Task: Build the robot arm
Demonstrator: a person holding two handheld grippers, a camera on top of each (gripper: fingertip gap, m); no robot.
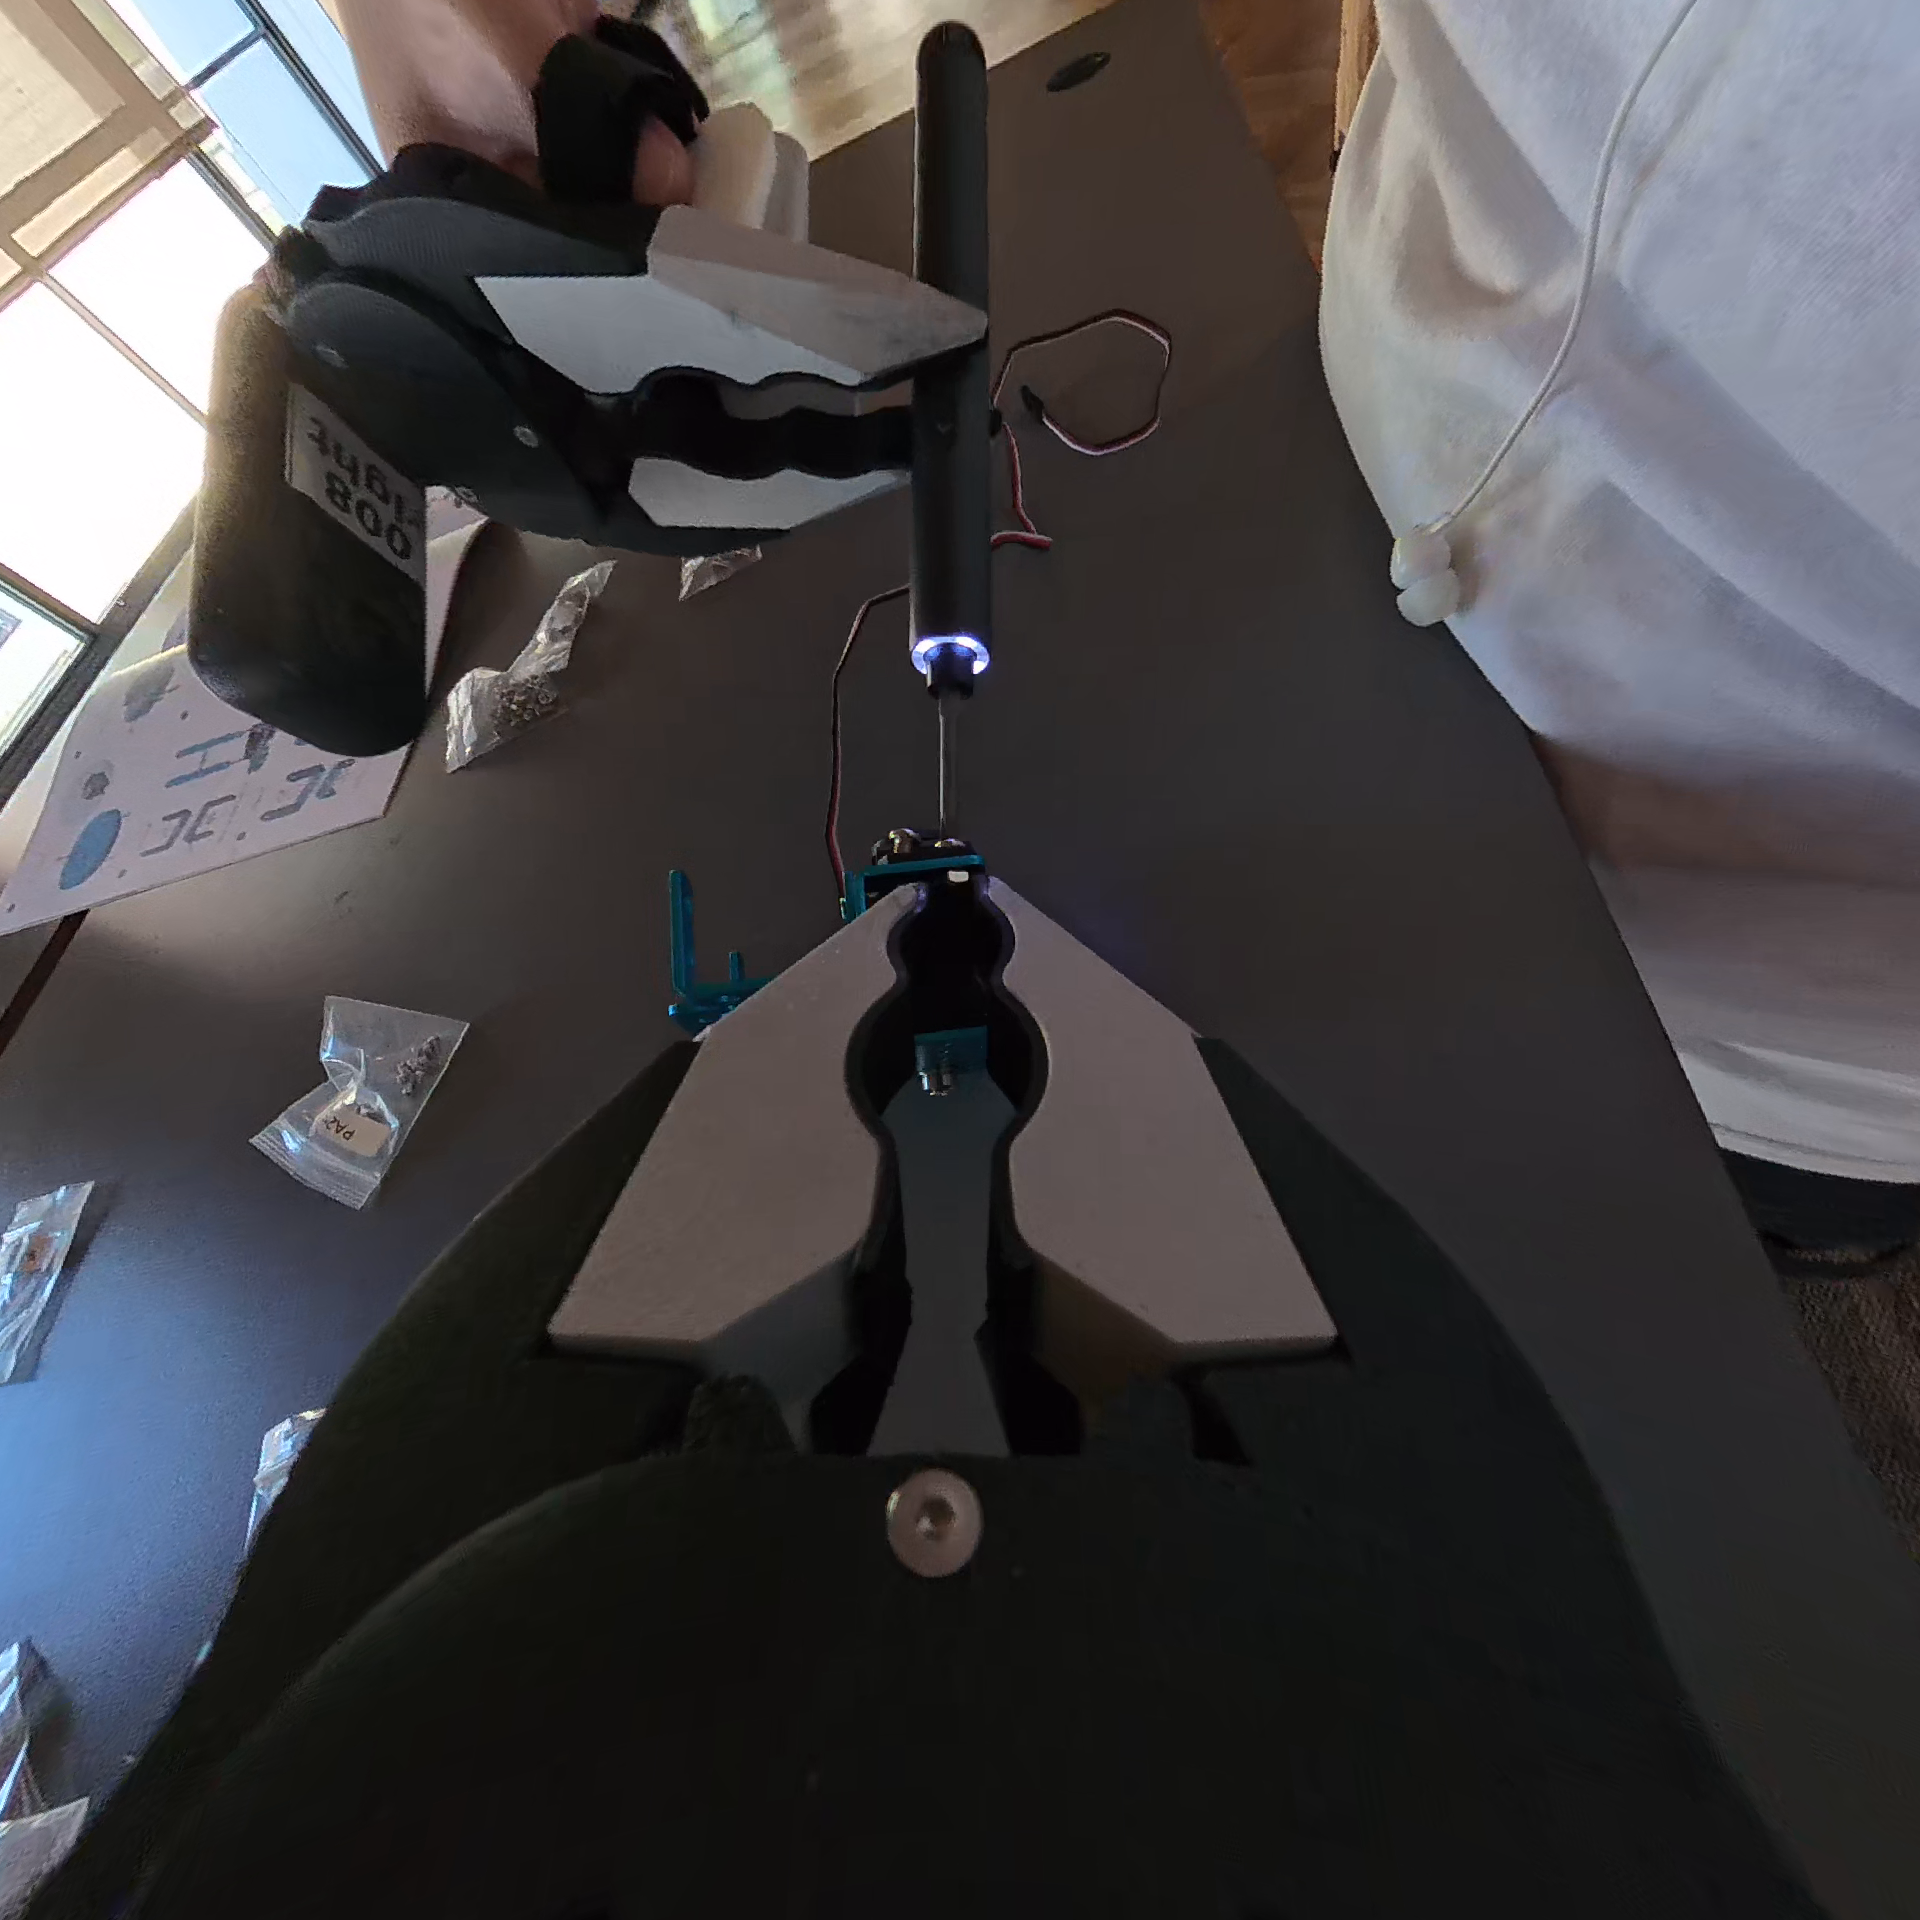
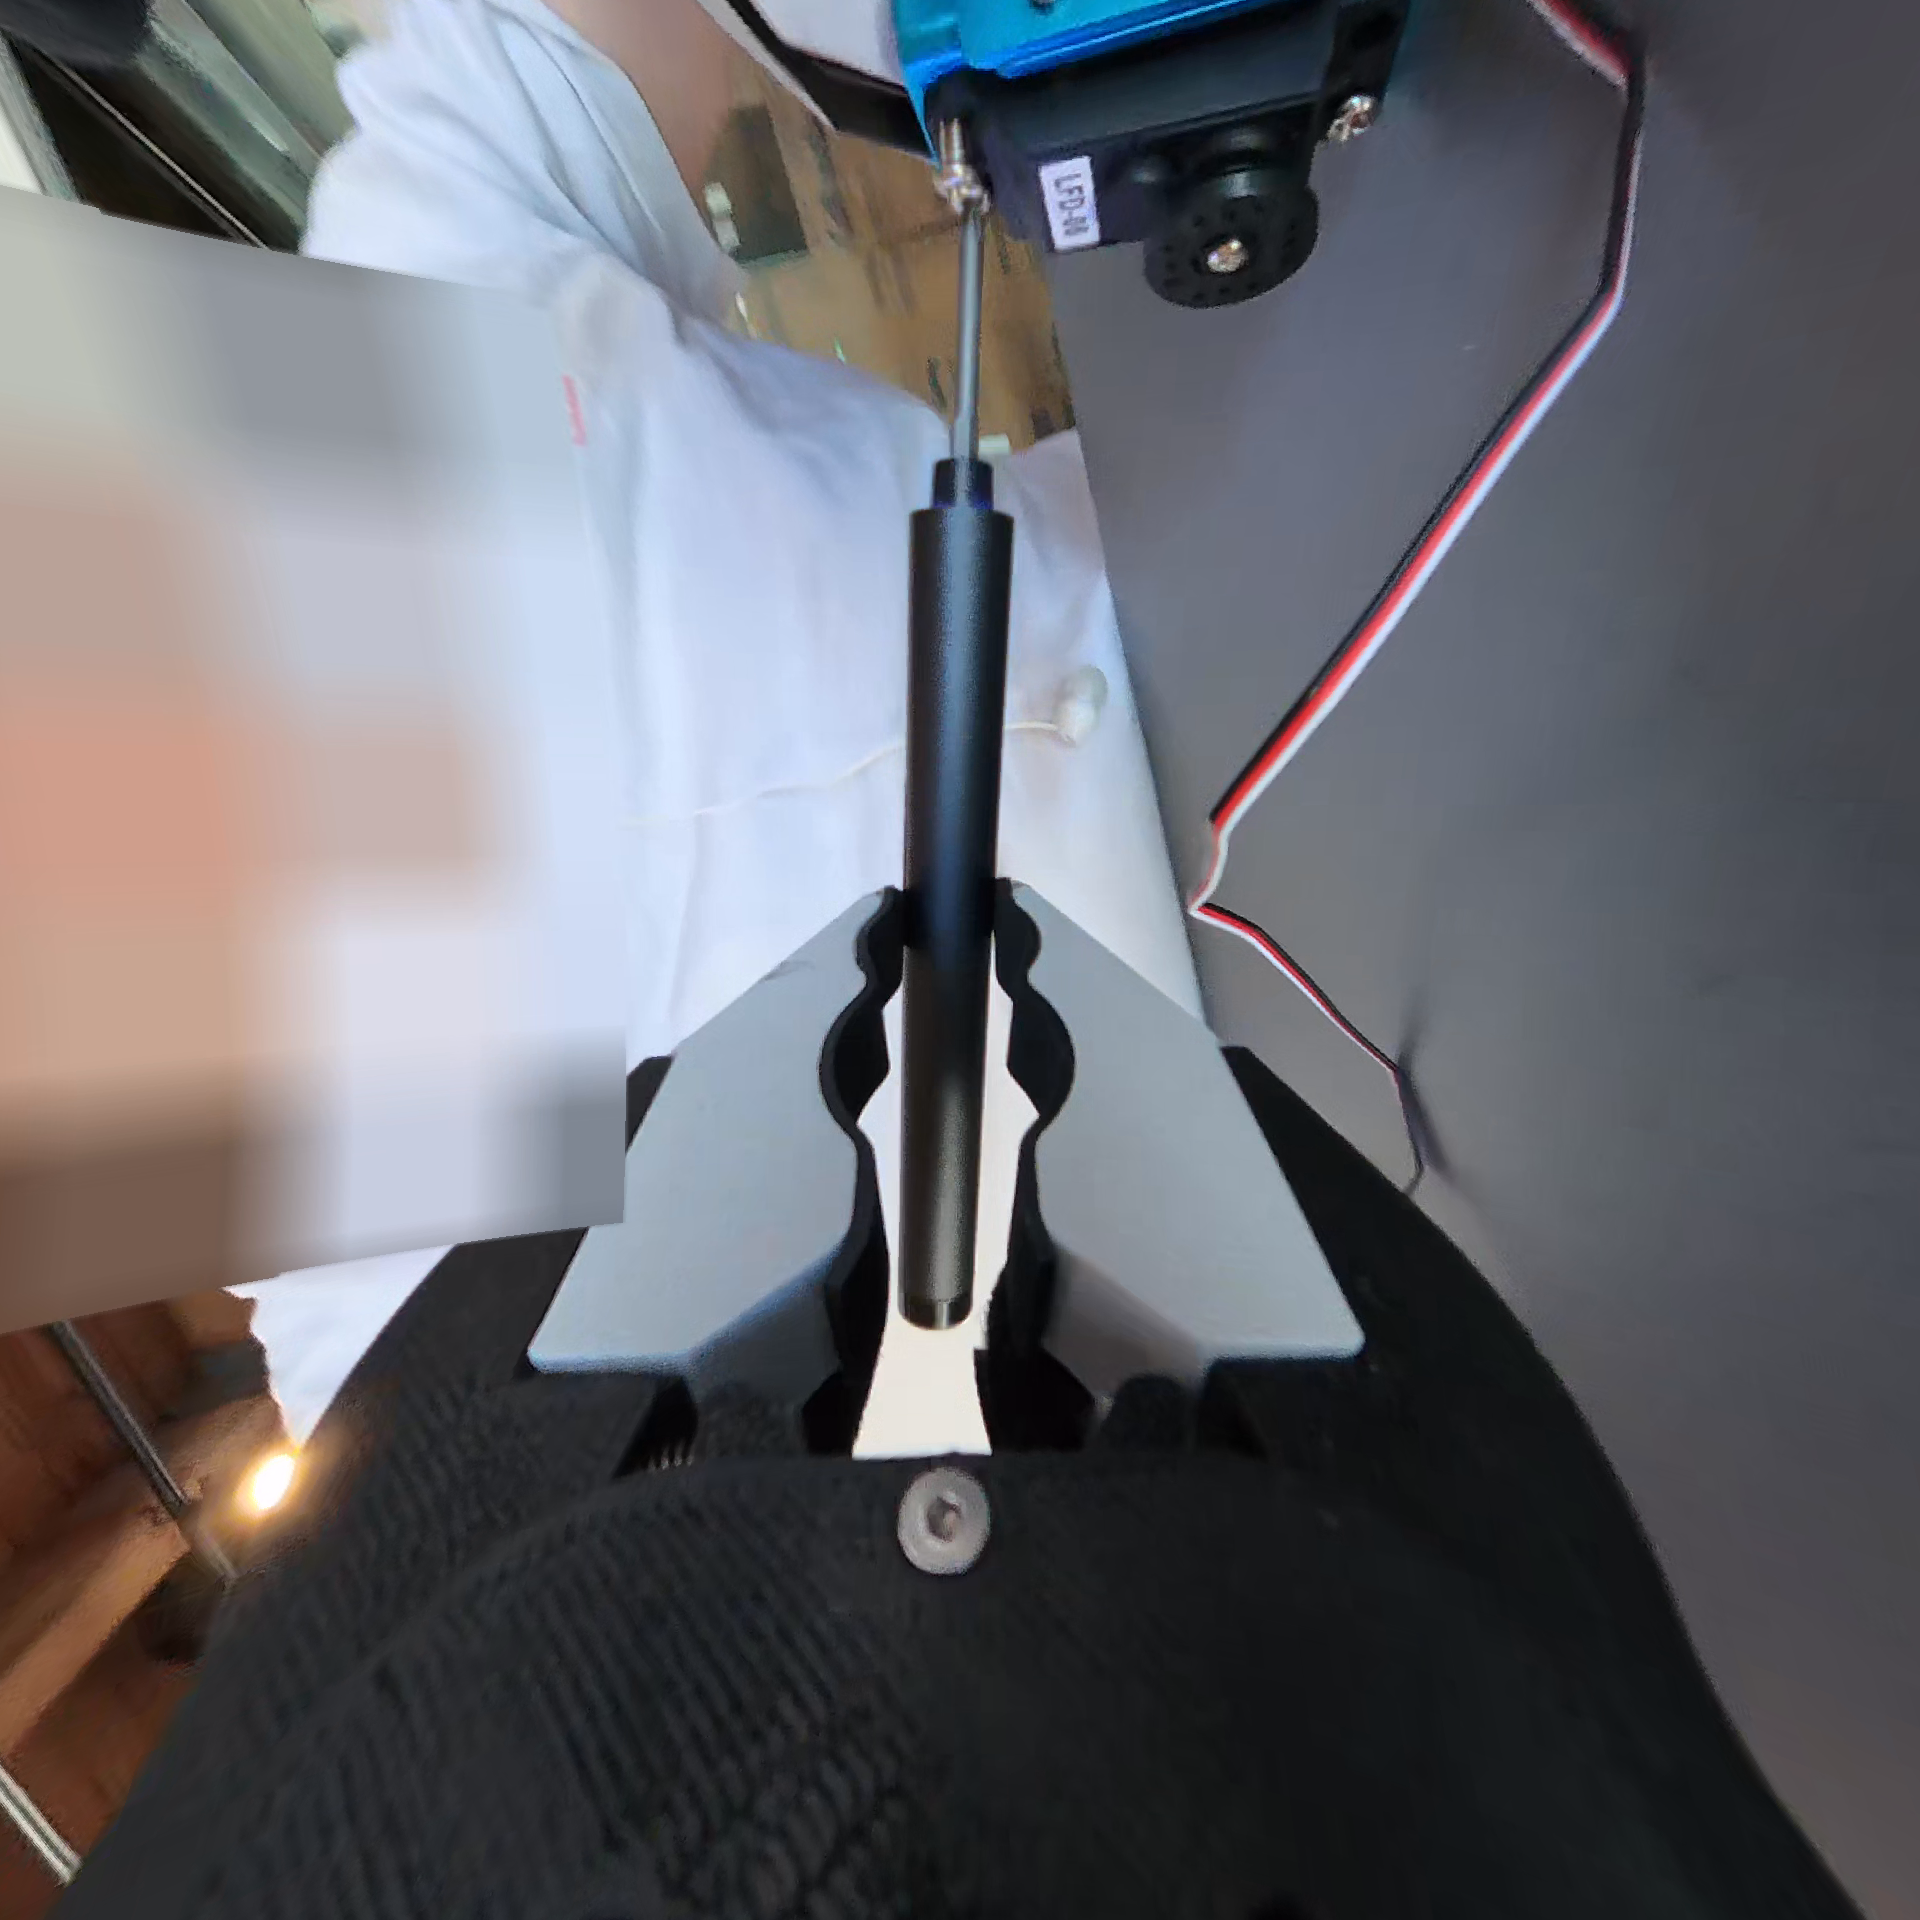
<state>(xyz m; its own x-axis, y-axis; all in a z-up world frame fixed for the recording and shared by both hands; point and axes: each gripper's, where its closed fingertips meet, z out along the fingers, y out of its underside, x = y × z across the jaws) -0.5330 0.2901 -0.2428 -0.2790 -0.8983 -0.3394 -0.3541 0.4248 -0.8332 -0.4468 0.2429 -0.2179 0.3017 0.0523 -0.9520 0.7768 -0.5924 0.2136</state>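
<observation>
My left gripper [image 1: 951, 896] is shut on a black servo with a blue metal bracket [image 1: 914, 868] and holds it on the dark table [image 1: 1195, 831]. My right gripper [image 2: 948, 904] is shut on a black electric screwdriver [image 2: 951, 790]. In the left wrist view the screwdriver [image 1: 948, 343] stands upright with its ring light on, held by the right gripper [image 1: 914, 416]. Its thin bit touches a screw on the bracket [image 2: 956, 182]. The servo [image 2: 1184, 177] with its round black horn shows in the right wrist view. A red, white and black wire [image 2: 1455, 582] runs from it.
A second blue bracket [image 1: 701, 966] stands left of my left gripper. Several clear bags of small screws [image 1: 358, 1091] lie on the table's left side. A printed sheet [image 1: 197, 790] lies at far left. A person in a white shirt [image 1: 1621, 416] stands at the right edge. Spacing between my two grippers at the tips: around 11 cm.
</observation>
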